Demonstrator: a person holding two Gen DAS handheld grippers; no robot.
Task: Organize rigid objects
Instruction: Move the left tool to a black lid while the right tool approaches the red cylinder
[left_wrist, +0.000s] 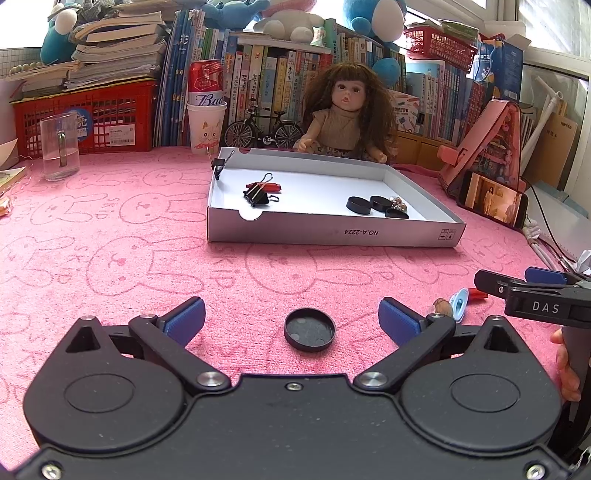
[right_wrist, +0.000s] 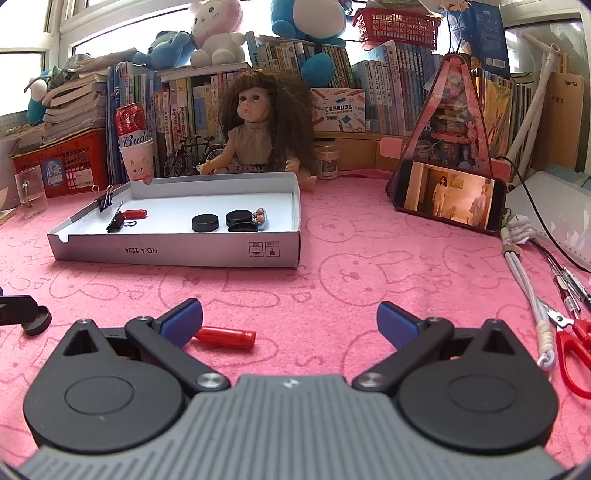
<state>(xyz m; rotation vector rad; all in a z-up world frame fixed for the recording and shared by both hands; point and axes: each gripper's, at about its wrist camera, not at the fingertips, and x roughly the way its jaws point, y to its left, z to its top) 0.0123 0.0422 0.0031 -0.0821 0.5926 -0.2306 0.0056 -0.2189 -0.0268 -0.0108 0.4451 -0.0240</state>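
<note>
Left gripper (left_wrist: 291, 317) spread wide around a round black cap (left_wrist: 309, 329), open face up, low centre of frame on the pink cloth (left_wrist: 110, 258). Right gripper (right_wrist: 290, 319) likewise spread, gripping nothing; red tube (right_wrist: 225, 336) lying crosswise just beside its left finger (long axis left-right). Only the right view shows scissors (right_wrist: 572, 354). White box (right_wrist: 173, 251) upper left there.

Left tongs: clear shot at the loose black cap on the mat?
Probably yes. The left tongs stand open with the black cap lying flat on the pink mat between the tips, nothing between them.
</note>
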